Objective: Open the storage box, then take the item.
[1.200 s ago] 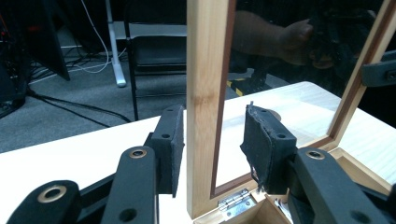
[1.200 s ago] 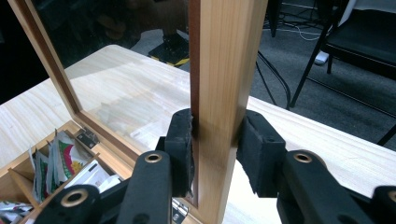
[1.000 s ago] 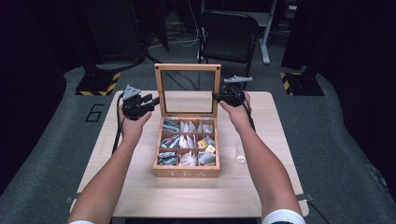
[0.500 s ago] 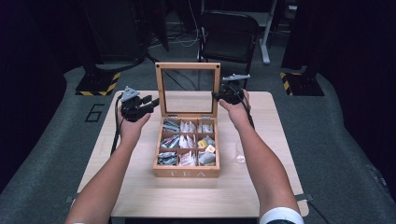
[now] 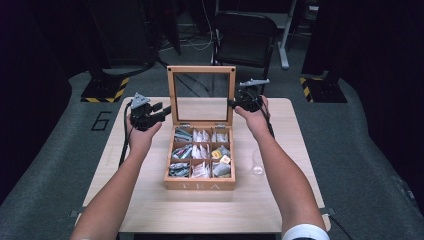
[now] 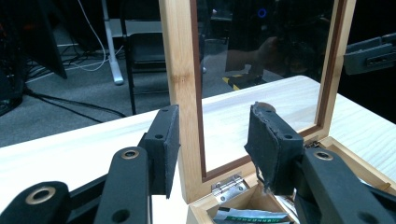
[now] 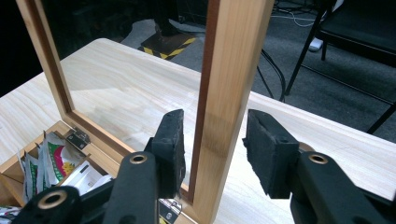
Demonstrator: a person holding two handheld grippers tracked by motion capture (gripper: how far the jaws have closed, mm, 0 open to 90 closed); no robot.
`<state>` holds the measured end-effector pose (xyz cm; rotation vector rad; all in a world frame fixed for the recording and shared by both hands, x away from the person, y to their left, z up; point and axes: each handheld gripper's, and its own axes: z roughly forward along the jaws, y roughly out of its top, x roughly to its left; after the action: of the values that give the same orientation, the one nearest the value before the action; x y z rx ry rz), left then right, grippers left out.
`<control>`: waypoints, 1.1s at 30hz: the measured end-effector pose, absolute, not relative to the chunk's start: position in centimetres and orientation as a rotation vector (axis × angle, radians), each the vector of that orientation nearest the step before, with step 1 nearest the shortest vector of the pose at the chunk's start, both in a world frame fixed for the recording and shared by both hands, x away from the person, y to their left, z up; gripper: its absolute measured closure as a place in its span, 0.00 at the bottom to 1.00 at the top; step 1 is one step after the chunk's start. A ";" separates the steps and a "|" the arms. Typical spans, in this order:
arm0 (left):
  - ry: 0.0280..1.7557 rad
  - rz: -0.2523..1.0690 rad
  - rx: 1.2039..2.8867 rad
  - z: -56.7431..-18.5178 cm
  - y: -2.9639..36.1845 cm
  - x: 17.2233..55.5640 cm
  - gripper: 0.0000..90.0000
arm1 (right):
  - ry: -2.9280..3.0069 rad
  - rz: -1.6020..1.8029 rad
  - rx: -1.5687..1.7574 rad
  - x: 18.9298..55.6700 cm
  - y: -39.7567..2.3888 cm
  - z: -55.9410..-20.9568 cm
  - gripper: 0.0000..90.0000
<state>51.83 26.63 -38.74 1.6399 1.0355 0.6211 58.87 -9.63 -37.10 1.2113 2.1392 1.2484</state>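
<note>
A wooden tea box (image 5: pixel 200 185) is sitting near the middle of the light wooden table (image 5: pixel 150 210), its glass-paned lid (image 5: pixel 201 95) standing upright at the far side on small metal hinges (image 6: pixel 227 186). The box is divided into 9 compartments, and packets of tea bags (image 5: pixel 201 152) are lying in them.

The person is reaching in from the near side with both forearms. The left gripper (image 5: pixel 162 111) is sitting at the left upright of the lid frame; in the left gripper view its 2 black jaws are straddling that wooden upright (image 6: pixel 184 93) with daylight on both sides, so they are apart and not pressing, and they have just been opening. The right gripper (image 5: pixel 234 103) is doing the same at the right upright; in the right gripper view the frame piece (image 7: pixel 224 107) is standing between the pads, close by 1 pad and with a clear gap to the other. Those jaws, too, have just been opening.

A small clear glass (image 5: pixel 257 162) is standing on the table just right of the box, beside the right forearm. A black chair (image 5: pixel 245 37) is standing beyond the far edge of the table.
</note>
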 end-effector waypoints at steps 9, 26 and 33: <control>1.038 0.592 1.640 -38.7 27.0 51.8 0.60 | 2.145 1.243 1.165 57.2 -10.0 -36.4 0.60; 1.032 0.585 1.632 -38.1 27.4 51.0 0.57 | 2.225 1.279 1.059 52.9 -10.4 -35.7 0.59; 1.035 0.583 1.630 -38.5 27.4 50.6 0.57 | 2.241 1.287 1.013 51.6 -10.5 -36.1 0.54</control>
<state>50.61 27.44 -38.53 1.6301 1.0354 0.5826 51.57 -10.49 -36.07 1.0126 2.2410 1.2870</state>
